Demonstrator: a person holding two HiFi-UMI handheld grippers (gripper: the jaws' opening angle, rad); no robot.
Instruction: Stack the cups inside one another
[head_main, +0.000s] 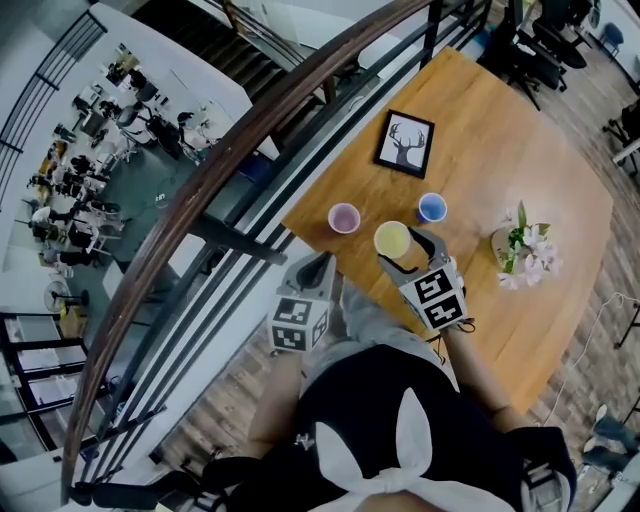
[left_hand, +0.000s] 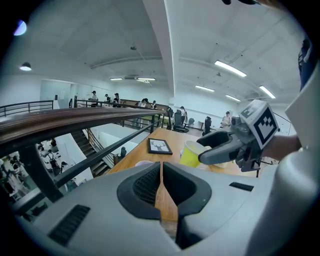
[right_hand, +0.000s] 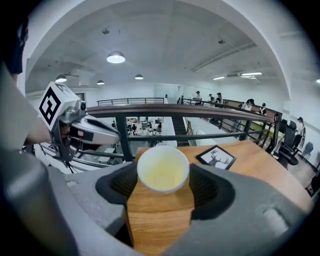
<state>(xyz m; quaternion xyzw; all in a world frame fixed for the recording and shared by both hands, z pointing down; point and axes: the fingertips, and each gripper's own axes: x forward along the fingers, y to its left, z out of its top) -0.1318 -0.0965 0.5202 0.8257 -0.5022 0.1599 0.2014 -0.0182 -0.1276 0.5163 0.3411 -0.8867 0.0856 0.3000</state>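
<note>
Jaws of the right gripper (head_main: 403, 250) stand wide and pinch the yellow cup (right_hand: 163, 169) by its sides; the cup is empty, at mid-frame in the head view. Jaws of the left gripper (left_hand: 161, 170) are pressed together on nothing. On the table (head_main: 500, 130), just above, stand a pink cup (head_main: 344, 217) and a blue cup (head_main: 432, 207), both apparently empty.
</note>
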